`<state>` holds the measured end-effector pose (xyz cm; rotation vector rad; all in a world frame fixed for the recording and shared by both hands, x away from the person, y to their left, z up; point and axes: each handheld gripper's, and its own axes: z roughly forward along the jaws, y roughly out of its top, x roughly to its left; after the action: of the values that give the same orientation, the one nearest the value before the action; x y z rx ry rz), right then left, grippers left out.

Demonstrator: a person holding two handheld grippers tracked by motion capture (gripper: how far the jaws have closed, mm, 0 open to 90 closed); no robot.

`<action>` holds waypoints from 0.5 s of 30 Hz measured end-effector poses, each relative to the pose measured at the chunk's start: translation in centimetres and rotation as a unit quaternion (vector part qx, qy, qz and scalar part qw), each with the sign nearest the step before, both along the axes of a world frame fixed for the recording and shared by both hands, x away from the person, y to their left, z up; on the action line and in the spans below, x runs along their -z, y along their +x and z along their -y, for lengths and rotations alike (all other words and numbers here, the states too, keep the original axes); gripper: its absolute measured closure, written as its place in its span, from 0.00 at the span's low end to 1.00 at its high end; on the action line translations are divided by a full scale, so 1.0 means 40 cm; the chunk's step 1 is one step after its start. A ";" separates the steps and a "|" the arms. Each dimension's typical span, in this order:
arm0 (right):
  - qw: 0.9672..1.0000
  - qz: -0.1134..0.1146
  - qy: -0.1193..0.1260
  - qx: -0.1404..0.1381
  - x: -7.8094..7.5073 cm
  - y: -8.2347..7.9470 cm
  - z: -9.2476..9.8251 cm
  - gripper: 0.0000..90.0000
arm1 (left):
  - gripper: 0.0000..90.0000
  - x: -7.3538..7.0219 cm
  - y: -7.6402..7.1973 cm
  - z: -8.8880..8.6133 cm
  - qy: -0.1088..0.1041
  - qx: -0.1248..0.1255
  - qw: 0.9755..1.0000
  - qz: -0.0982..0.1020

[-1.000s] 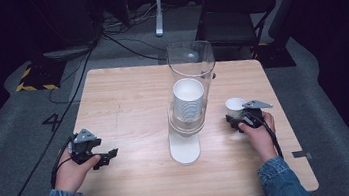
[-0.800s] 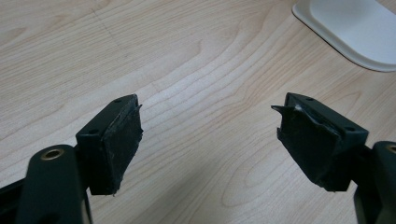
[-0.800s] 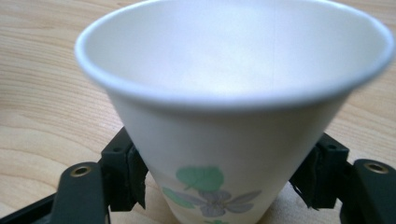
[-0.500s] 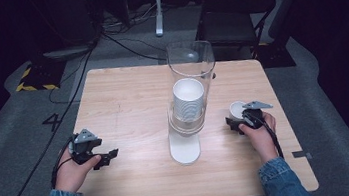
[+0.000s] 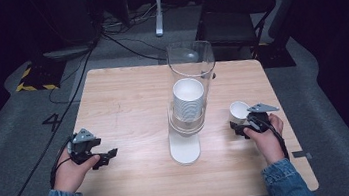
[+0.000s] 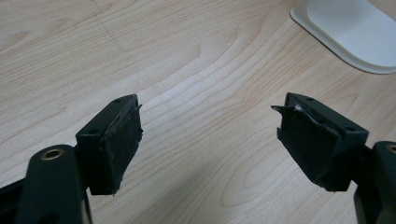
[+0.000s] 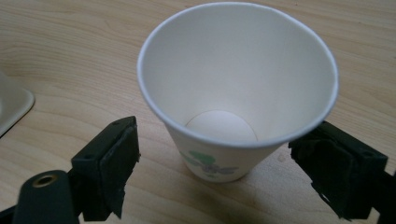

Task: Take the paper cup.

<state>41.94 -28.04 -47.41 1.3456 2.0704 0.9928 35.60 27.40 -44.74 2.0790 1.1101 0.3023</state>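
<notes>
- Standing upright on the table [image 5: 127, 98] now, paper cup [image 7: 236, 88] sits between the jaws of the right gripper [image 7: 229, 175]; jaws spread wide, a gap on each side, pads [image 7: 119, 172] not touching the cup wall
- a second ago the cup was nearer the dispenser [image 5: 188, 101] with the gripper by it; since then cup and right gripper [image 5: 247, 122] have shifted slightly outward; reads as cup just set down and let go, placing step likely done
- left gripper [image 6: 205, 140] open too, nothing between its jaws, bare wood beneath; unchanged from a second ago, resting at the near left in the high view [image 5: 101, 155]
- white base [image 6: 348, 32] of the dispenser lies ahead and right of the left gripper, well apart
- room: right table edge is near the right gripper's outer side, so pulling straight back toward the person looks safest; dispenser base corner [image 7: 11, 105] just off its left jaw; plenty of open wood around the left gripper
</notes>
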 end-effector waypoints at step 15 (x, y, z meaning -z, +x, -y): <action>0.998 0.031 0.029 -0.041 -0.074 -0.130 0.035 0.19 | 0.25 0.007 -0.064 0.013 0.015 0.019 1.000 0.018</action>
<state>36.75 -29.45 -44.46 1.2513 2.0795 1.1230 33.06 26.89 -45.01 2.1104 1.0494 0.3385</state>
